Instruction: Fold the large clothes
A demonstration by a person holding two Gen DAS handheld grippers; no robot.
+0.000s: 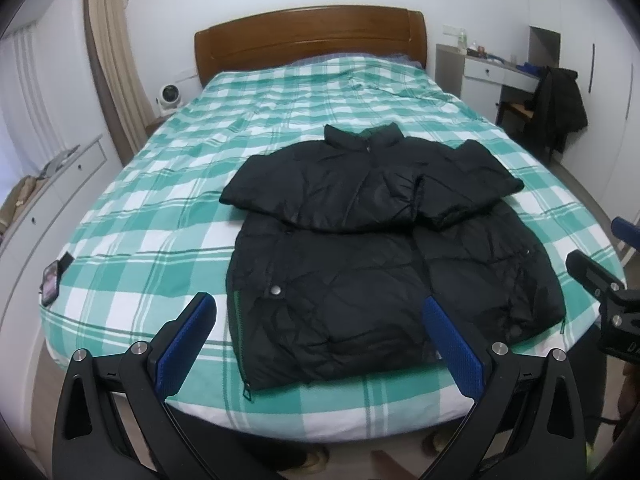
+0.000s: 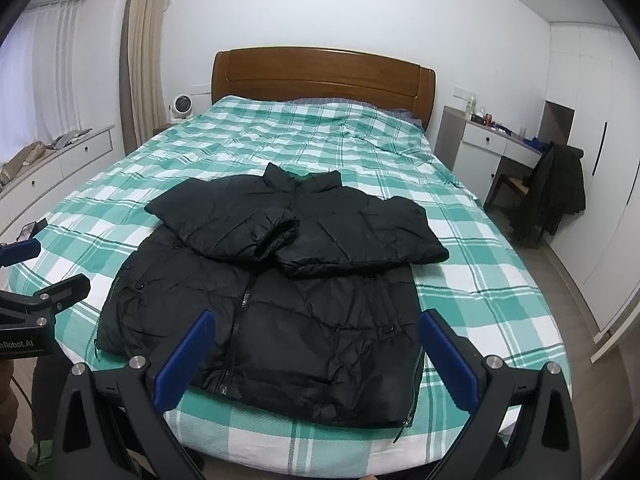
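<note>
I have the black puffer jacket [image 1: 384, 248] lying face up on the green-and-white checked bedcover [image 1: 168, 184], near the foot of the bed and collar [image 1: 362, 136] toward the wooden headboard [image 1: 308, 36]. Both sleeves are already laid across the chest, so what I judge is left is the fold of hem to collar.

That fold turns on one relation: the jacket's long axis runs from 6 o'clock, at the hem, to 12 o'clock, at the collar, straight away from both tools. The hem [image 2: 288, 400] is the edge nearest me, and it lies across my reach from 9 to 3 o'clock.

My left gripper [image 1: 320, 340] stands with its blue pads [image 1: 184, 348] spread wide and nothing between them; the jacket's zip-side lower corner [image 1: 246, 384] sits just ahead, at about 12 o'clock between the fingers in the left wrist view. My right gripper [image 2: 316, 356] is just as wide and just as empty, angled down at the bed, with the other lower corner [image 2: 404, 416] at roughly 1 o'clock from its midpoint. Neither tool touches fabric as far as I can tell.

So each hand is nearer its own corner, about evenly placed. I would take both corners together and carry the hem toward 12 o'clock. The padding is thick and slippery-looking, so a shallow pinch may let it slide.

A phone [image 1: 52, 280] lies on the bedcover at 9 o'clock, well apart from the jacket.
</note>
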